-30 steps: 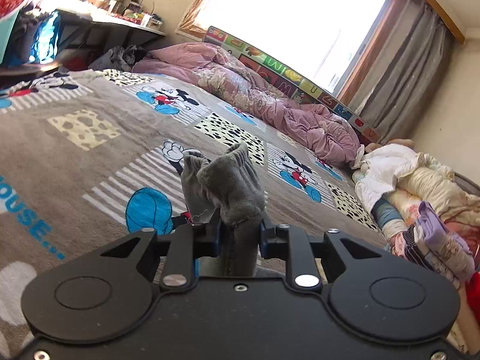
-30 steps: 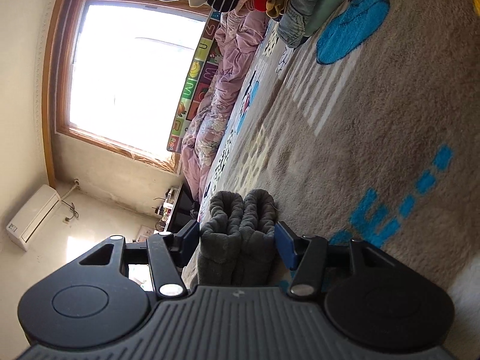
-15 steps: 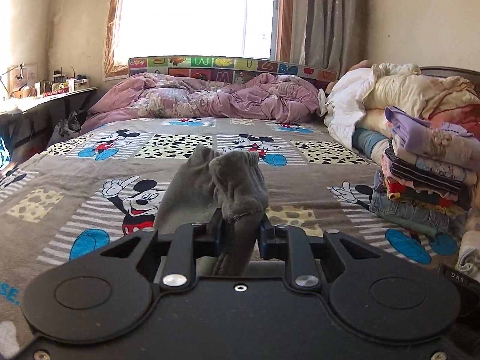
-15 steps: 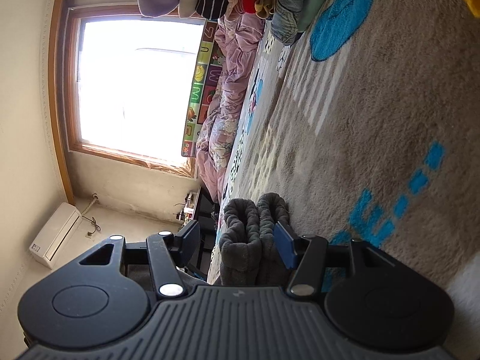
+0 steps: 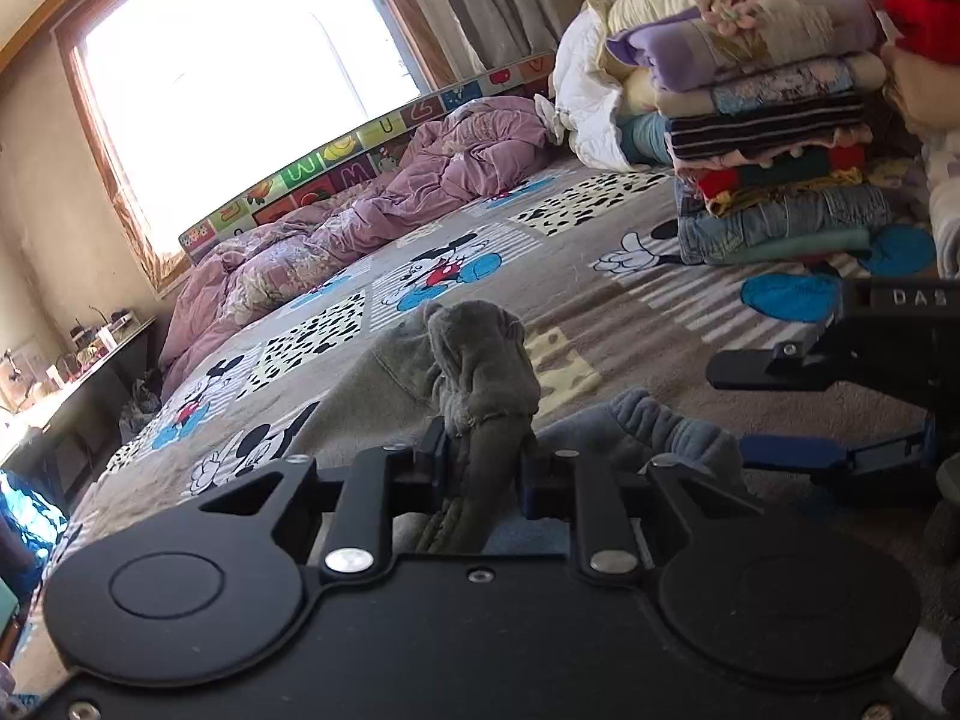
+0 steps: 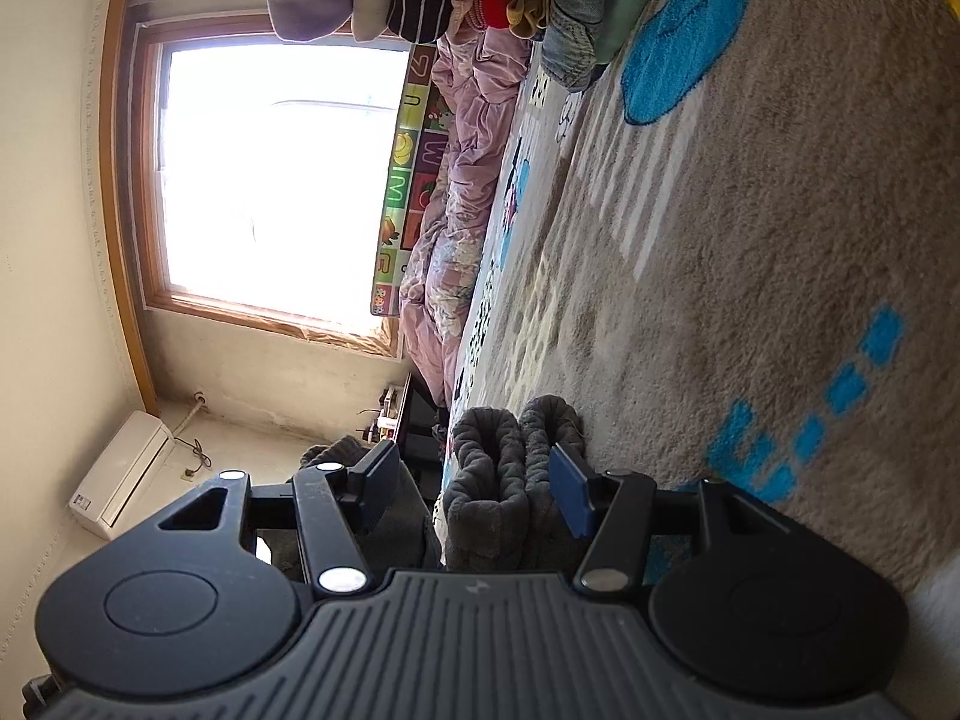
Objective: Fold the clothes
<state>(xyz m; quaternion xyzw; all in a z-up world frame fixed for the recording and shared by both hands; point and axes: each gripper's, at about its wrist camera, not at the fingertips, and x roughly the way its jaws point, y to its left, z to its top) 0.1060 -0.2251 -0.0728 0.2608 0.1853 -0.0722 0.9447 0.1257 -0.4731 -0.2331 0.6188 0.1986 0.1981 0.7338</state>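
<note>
Left tongs [image 5: 483, 471] pinch grey garment [image 5: 480, 360]; right tongs [image 6: 474, 486] spread around cuff.

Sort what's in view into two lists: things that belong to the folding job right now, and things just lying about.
In the job:
- grey garment
- left tool, shut on it
- right tool, open around its bunched cuffs
- blanket under it

Lying about:
- stack of folded clothes
- pink quilt
- alphabet mat
- curtain
- air conditioner

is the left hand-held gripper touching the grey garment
Touching: the left wrist view shows the left hand-held gripper with both fingers pinching the grey garment.
</note>
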